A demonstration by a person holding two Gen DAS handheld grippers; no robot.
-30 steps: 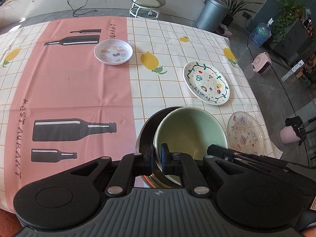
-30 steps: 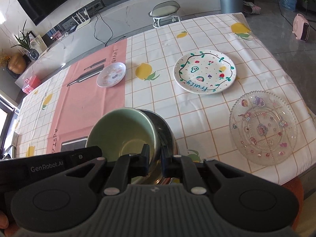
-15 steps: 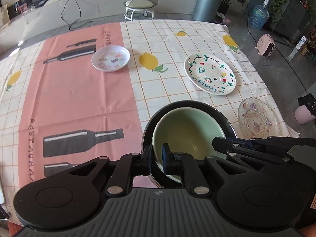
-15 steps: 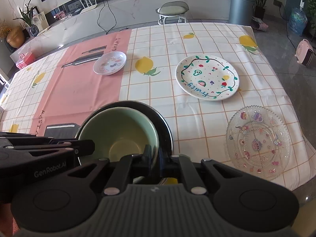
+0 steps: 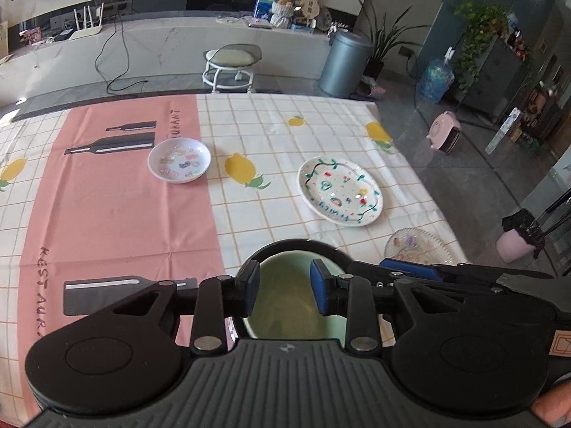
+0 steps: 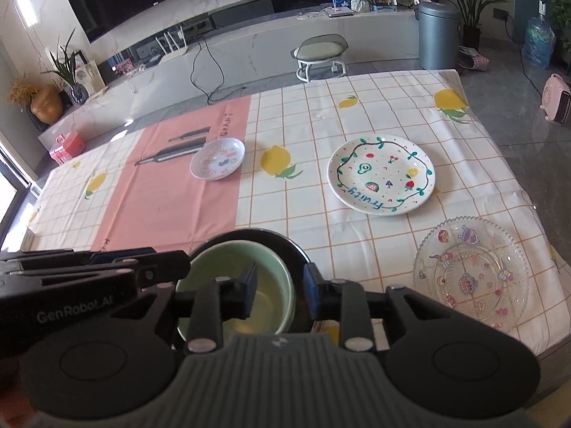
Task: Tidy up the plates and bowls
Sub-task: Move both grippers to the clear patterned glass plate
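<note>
Left gripper: the left gripper (image 5: 283, 290) is hanging over the pale green ceramic bowl (image 5: 285, 306), its jaws opening, blue pads apart and pressing on nothing; the bowl's near-left rim is showing in the gap.
Right gripper: the right gripper (image 6: 280, 290) is opening as well, its pads clear of the green bowl's (image 6: 235, 285) right rim, which is lying between them, let go.
Green bowl: it is sitting nested inside the wider black round bowl (image 6: 249, 237), at the near edge of the table.
Table: the checked lemon-print tablecloth with a pink bottle-print strip (image 5: 117, 214) is covering it all.
Fruity plate: the white round plate with green vine border and fruit drawings (image 6: 381, 173) is lying well apart, farther back on the right.
Glass plate: the clear ribbed glass plate with cartoon stickers (image 6: 471, 274) is lying near the right table edge, just beside the right gripper's arm.
Small dish: the small white shallow dish with coloured prints (image 5: 179, 159) is lying far back on the pink strip.
In the way: each gripper's black body is crowding the other's view beside the bowls.
Beyond: a white stool with a green cushion (image 5: 232, 62) and a grey metal bin (image 5: 344, 62) are standing on the floor.
</note>
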